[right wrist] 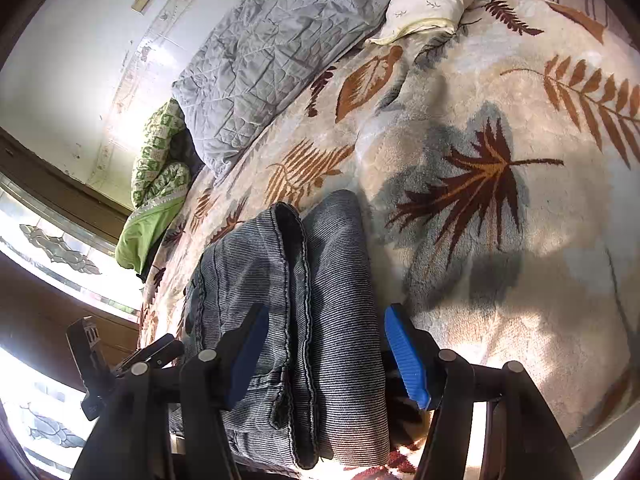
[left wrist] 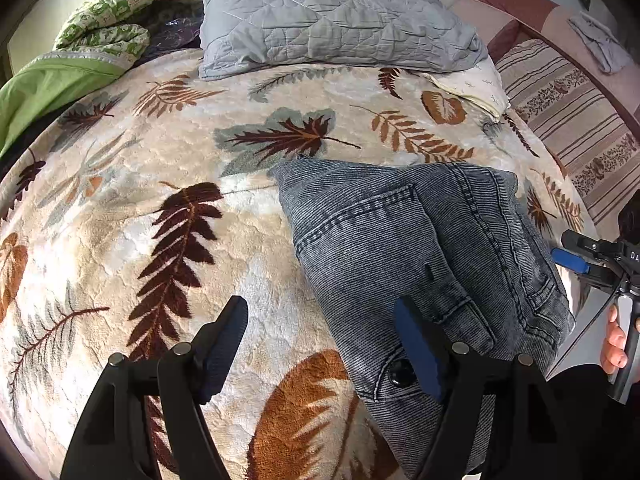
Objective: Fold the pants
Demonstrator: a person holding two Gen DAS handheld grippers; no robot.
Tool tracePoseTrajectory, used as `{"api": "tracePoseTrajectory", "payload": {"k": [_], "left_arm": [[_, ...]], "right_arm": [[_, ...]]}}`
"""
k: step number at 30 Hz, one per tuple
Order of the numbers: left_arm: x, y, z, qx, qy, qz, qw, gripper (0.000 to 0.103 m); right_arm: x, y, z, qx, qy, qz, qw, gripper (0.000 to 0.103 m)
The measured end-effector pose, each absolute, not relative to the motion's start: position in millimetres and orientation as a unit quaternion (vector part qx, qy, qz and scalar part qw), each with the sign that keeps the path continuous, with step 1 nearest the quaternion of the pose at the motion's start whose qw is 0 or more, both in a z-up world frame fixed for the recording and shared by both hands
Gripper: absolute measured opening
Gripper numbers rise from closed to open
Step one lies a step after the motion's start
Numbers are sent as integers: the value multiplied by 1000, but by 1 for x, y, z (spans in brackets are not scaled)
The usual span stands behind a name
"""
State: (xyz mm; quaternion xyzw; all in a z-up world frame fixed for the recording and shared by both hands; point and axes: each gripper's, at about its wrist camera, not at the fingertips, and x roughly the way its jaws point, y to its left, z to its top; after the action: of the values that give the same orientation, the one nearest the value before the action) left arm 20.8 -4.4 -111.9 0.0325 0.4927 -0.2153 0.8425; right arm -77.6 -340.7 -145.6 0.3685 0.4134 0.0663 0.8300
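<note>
Grey-blue denim pants (left wrist: 420, 248) lie folded in a compact stack on a leaf-patterned blanket (left wrist: 168, 152), waistband and button toward me. My left gripper (left wrist: 324, 344) is open and empty, just above the near left edge of the stack. In the right wrist view the folded pants (right wrist: 320, 300) show their layered edges between the wide-open fingers of my right gripper (right wrist: 326, 352), which hovers over them without gripping. The right gripper also shows at the right edge of the left wrist view (left wrist: 588, 264).
A grey quilted comforter (left wrist: 328, 16) and a green patterned quilt (left wrist: 104, 20) lie at the head of the bed. A cream pillow (right wrist: 432, 4) lies beside the comforter. A striped cushion (left wrist: 560, 100) lies right. A window (right wrist: 48, 248) is to the left.
</note>
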Motion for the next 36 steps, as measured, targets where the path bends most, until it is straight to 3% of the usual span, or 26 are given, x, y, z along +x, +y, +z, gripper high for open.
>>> {"api": "tracePoseTrajectory", "payload": {"k": [9, 22, 36], "left_arm": [[20, -3, -118, -46, 526, -293, 797, 80], [17, -28, -120, -37, 527, -325, 784, 86], [26, -24, -121, -54, 528, -341, 776, 87]], "right_arm": [[-82, -345, -156, 412, 429, 85, 800, 64], [-79, -348, -171, 457, 447, 106, 762, 65], [-62, -363, -190, 495, 452, 206, 713, 68]]}}
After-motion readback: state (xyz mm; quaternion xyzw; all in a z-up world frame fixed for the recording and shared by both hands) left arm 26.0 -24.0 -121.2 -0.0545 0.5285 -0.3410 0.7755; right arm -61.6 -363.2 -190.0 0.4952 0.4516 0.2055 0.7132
